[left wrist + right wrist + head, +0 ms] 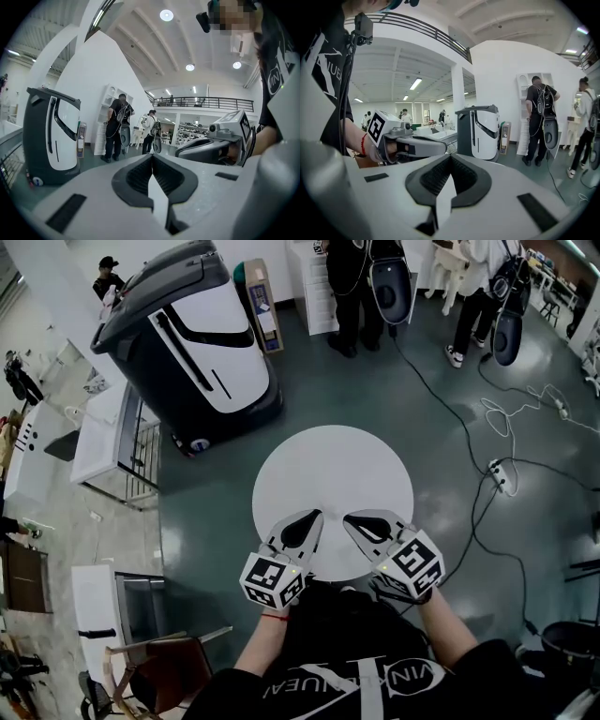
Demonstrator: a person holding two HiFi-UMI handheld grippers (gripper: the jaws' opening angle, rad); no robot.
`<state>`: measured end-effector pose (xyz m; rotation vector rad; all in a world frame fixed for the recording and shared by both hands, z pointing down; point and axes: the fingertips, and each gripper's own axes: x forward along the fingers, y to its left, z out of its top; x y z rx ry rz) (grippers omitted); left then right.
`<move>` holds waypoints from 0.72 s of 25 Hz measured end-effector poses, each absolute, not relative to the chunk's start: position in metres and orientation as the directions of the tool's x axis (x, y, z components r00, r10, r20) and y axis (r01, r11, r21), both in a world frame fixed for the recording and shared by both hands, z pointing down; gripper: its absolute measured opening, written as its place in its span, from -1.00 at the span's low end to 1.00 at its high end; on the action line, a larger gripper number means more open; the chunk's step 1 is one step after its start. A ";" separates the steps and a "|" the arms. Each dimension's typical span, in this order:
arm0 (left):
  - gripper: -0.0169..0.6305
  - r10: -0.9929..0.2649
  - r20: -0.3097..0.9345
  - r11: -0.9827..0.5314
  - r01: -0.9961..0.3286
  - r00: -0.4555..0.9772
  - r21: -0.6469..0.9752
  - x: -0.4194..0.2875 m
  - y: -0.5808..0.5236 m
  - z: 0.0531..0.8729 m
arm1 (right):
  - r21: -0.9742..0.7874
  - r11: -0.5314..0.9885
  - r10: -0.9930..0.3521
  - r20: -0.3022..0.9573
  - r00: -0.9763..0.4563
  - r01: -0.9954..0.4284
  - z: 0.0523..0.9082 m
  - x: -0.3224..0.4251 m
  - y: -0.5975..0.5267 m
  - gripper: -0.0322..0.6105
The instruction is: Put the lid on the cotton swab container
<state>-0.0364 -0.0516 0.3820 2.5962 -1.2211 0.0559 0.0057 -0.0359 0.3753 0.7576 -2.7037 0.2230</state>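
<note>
No cotton swab container or lid shows in any view. The round white table (333, 474) has a bare top. My left gripper (315, 516) rests over the table's near edge, its jaws closed tip to tip with nothing between them. Beside it, my right gripper (348, 519) is shut and empty too, pointing inward toward the left one. In the left gripper view the left gripper (152, 157) has its dark pads meeting, and the right gripper (213, 143) is seen at the right. The right gripper view shows the right gripper (451, 157) shut and the left gripper (410, 143) at the left.
A large dark-grey and white machine (192, 338) stands on the floor beyond the table at left. Cables (497, 442) trail across the green floor at right. People (356, 287) stand at the back. White tables (103, 437) and a chair (164, 671) are at left.
</note>
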 end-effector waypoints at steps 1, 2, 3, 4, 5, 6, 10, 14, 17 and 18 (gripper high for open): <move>-0.92 -0.753 0.143 -0.608 -0.762 0.643 0.224 -0.037 -0.052 0.379 | -0.057 0.844 -0.485 0.342 -0.805 -0.533 0.372 0.007 -0.037 -0.89; -0.92 -0.755 0.137 -0.608 -0.763 0.641 0.220 -0.037 -0.053 0.376 | -0.053 0.841 -0.493 0.336 -0.803 -0.539 0.370 0.009 -0.039 -0.89; -0.92 -0.757 0.131 -0.609 -0.763 0.640 0.217 -0.037 -0.054 0.373 | -0.050 0.837 -0.500 0.330 -0.800 -0.544 0.367 0.010 -0.040 -0.89; -0.92 -0.758 0.125 -0.609 -0.764 0.640 0.212 -0.037 -0.054 0.371 | -0.049 0.833 -0.509 0.323 -0.798 -0.551 0.364 0.012 -0.041 -0.89; -0.92 -0.760 0.120 -0.610 -0.765 0.639 0.206 -0.037 -0.055 0.368 | -0.047 0.829 -0.517 0.315 -0.796 -0.557 0.361 0.013 -0.043 -0.89; -0.92 -0.762 0.115 -0.611 -0.766 0.638 0.199 -0.038 -0.056 0.365 | -0.046 0.824 -0.526 0.306 -0.793 -0.564 0.359 0.015 -0.044 -0.89; -0.92 -0.772 0.095 -0.608 -0.773 0.629 0.183 -0.040 -0.059 0.353 | -0.039 0.810 -0.555 0.272 -0.786 -0.586 0.345 0.020 -0.049 -0.89; -0.92 -0.779 0.066 -0.608 -0.776 0.624 0.167 -0.041 -0.064 0.339 | -0.027 0.801 -0.576 0.241 -0.781 -0.599 0.332 0.025 -0.056 -0.89; -0.92 -0.779 0.046 -0.613 -0.775 0.625 0.154 -0.040 -0.065 0.329 | -0.022 0.793 -0.590 0.220 -0.777 -0.609 0.324 0.028 -0.059 -0.89; -0.92 -0.779 0.041 -0.615 -0.774 0.626 0.152 -0.039 -0.065 0.327 | -0.021 0.792 -0.593 0.215 -0.776 -0.611 0.322 0.029 -0.059 -0.89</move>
